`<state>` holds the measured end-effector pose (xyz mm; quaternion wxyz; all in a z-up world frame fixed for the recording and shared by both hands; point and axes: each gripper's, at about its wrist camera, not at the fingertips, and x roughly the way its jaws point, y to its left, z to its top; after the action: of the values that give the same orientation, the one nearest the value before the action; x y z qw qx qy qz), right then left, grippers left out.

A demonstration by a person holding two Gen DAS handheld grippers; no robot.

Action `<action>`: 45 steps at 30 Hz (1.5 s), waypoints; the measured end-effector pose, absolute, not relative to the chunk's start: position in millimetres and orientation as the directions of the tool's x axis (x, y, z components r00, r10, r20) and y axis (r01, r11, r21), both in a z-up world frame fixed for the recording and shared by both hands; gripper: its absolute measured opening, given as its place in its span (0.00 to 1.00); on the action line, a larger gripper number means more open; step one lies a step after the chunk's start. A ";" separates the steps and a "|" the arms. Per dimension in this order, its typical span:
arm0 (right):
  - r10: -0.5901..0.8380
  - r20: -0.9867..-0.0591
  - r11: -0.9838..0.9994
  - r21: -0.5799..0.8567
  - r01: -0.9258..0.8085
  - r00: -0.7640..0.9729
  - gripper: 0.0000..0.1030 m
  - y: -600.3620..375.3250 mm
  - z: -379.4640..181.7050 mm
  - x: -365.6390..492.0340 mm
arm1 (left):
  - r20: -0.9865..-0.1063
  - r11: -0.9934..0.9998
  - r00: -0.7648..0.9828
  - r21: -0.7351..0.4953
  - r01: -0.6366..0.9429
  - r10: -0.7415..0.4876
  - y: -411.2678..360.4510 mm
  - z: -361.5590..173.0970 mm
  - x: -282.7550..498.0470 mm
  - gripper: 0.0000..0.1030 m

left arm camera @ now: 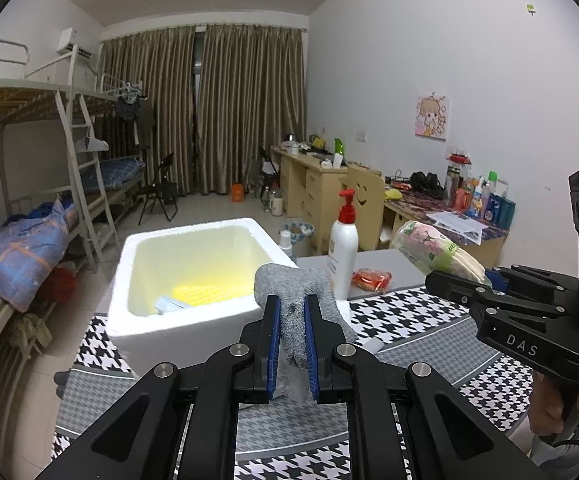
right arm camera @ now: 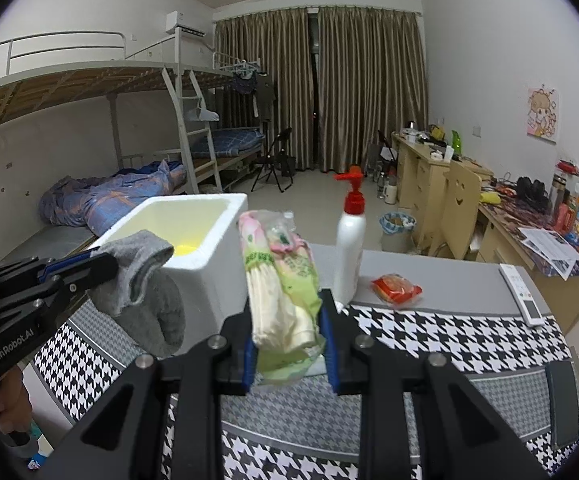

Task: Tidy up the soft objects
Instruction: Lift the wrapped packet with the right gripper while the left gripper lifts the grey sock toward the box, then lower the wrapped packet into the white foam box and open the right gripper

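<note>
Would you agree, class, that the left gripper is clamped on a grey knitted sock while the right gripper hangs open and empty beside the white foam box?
Not quite. The left gripper is clamped on the grey knitted sock, near the white foam box. But the right gripper is not open and empty: the right wrist view shows it shut on a floral plastic-wrapped soft pack.

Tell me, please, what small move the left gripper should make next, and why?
Probably carry the grey sock forward over the white foam box and release it. The left gripper is shut on the sock, held above the houndstooth cloth just short of the open box, where a yellow item already lies.
</note>
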<state>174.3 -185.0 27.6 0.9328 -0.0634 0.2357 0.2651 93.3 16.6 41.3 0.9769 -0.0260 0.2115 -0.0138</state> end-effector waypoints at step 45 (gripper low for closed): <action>0.564 -0.479 0.757 -0.024 -0.653 0.673 0.30 -83.1 48.3 185.3 | -0.355 0.956 0.905 -0.084 -0.281 0.234 113.3 58.4 40.8 0.12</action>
<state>185.3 -83.1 48.3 0.9094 -0.0969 0.2275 0.3346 40.8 113.3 58.4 0.9737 -0.0667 0.1730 0.1322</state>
